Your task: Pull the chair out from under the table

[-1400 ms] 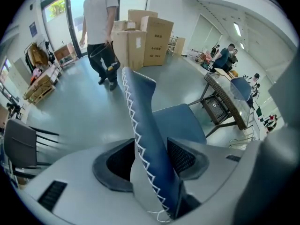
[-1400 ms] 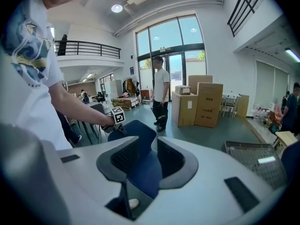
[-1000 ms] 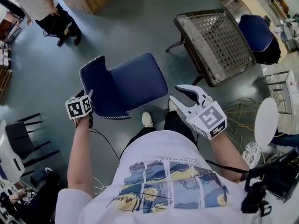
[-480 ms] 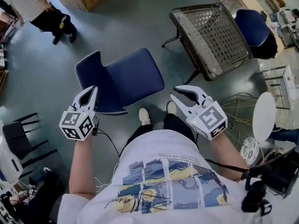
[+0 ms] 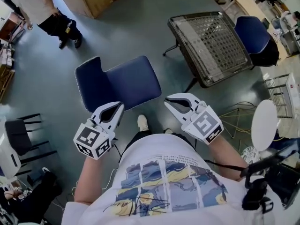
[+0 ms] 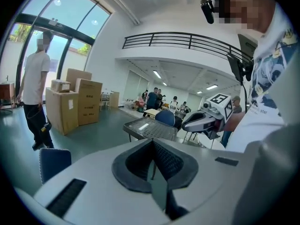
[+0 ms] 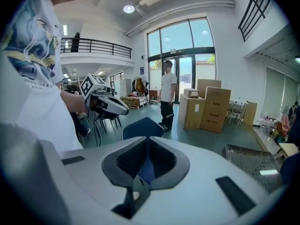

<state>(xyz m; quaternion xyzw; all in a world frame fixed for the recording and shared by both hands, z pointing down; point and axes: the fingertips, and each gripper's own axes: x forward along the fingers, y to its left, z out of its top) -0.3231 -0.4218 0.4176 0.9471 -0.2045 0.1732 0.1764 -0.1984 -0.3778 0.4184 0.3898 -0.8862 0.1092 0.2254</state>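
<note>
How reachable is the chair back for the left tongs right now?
Probably yes: the chair back stands just ahead of the left tongs, with nothing between them. The tongs are shut and empty, so they would have to open first.

Large two-storey hall, workshop or lab type. Evidence: sealed grey-green floor (image 5: pixel 56 69); mezzanine behind a black railing (image 6: pixel 187 39); tall glazed entrance doors (image 7: pixel 180 74); stacked cardboard boxes (image 7: pixel 211 102); people (image 6: pixel 154 97) at desks in the background; loose cables (image 5: pixel 236 111) on the floor.
</note>
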